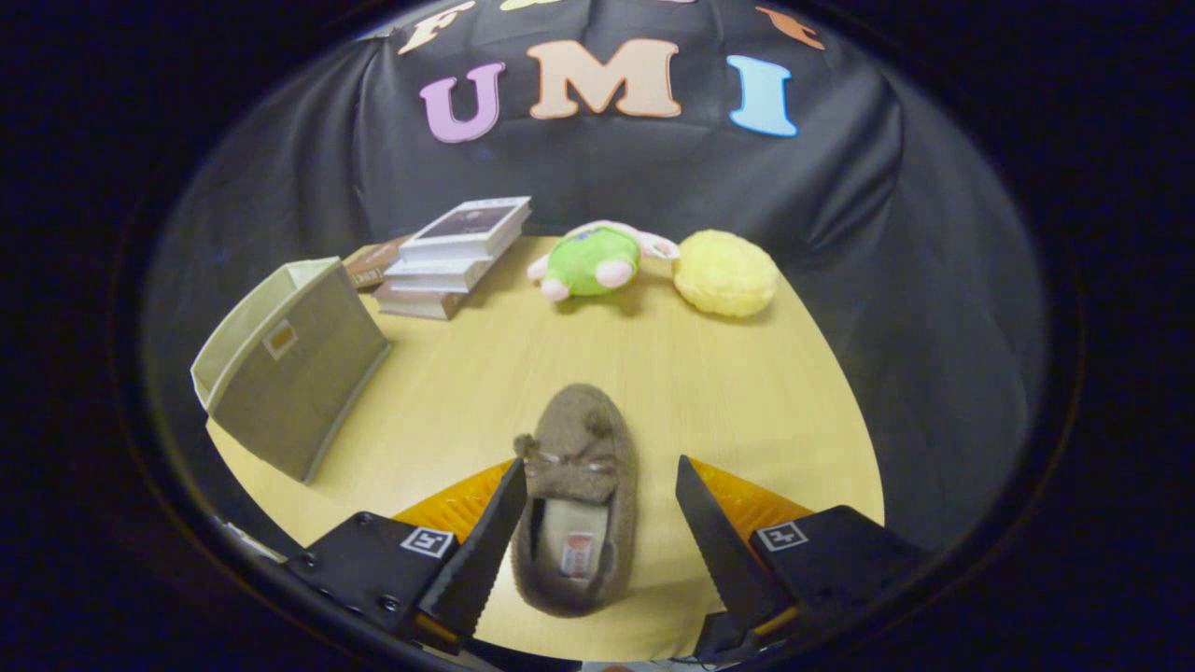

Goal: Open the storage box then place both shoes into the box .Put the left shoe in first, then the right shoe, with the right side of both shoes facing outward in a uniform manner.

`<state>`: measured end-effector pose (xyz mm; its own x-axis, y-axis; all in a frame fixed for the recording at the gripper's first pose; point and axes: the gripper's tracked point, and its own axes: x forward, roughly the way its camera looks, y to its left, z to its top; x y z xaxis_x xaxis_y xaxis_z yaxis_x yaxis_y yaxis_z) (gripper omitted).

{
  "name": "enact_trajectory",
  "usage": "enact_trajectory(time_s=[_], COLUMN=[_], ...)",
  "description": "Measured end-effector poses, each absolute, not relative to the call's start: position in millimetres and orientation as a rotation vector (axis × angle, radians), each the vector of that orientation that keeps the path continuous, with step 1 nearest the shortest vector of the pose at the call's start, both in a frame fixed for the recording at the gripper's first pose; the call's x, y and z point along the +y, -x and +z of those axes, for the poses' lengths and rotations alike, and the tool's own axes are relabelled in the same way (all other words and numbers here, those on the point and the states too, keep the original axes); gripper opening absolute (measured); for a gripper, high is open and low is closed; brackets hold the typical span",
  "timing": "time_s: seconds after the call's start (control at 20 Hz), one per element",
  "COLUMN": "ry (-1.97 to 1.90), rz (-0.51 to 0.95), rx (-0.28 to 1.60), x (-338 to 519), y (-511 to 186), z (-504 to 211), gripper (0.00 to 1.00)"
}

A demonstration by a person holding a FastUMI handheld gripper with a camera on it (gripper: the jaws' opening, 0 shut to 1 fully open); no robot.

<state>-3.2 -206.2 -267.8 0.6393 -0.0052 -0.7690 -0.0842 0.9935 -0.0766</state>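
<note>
A brown fuzzy slipper (579,485) with a small bow lies flat on the wooden table (747,392), toe pointing away from me. My gripper (602,485) is open, its two black serrated fingers (485,551) standing either side of the slipper's heel half; the left finger is close against the slipper's side and the right one stands clear of it. The grey fabric storage box (294,373) sits to the left beyond the fingers, open at the top, and what it holds is hidden by its wall.
A stack of books (453,257) stands at the back left behind the box. A green and pink plush toy (593,261) and a yellow plush ball (726,273) lie at the back of the table. The table's right edge runs close beyond the right finger.
</note>
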Motion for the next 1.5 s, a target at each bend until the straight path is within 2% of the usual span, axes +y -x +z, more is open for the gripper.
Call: enact_trajectory(time_s=[0.35, 0.65, 0.8, 1.0, 1.5], ry=[0.121, -0.026, -0.036, -0.166, -0.369], rz=[0.056, 0.042, -0.034, -0.136, -0.192], rx=[1.021, 1.128, 1.16, 1.195, 1.151], x=[-227.5, -212.3, -222.7, -221.7, -175.5], y=[24.3, 31.3, 31.8, 34.6, 40.8], z=[-321.9, -339.0, -340.8, -334.9, -299.8], gripper=[1.0, 0.62, 0.42, 0.08, 0.08])
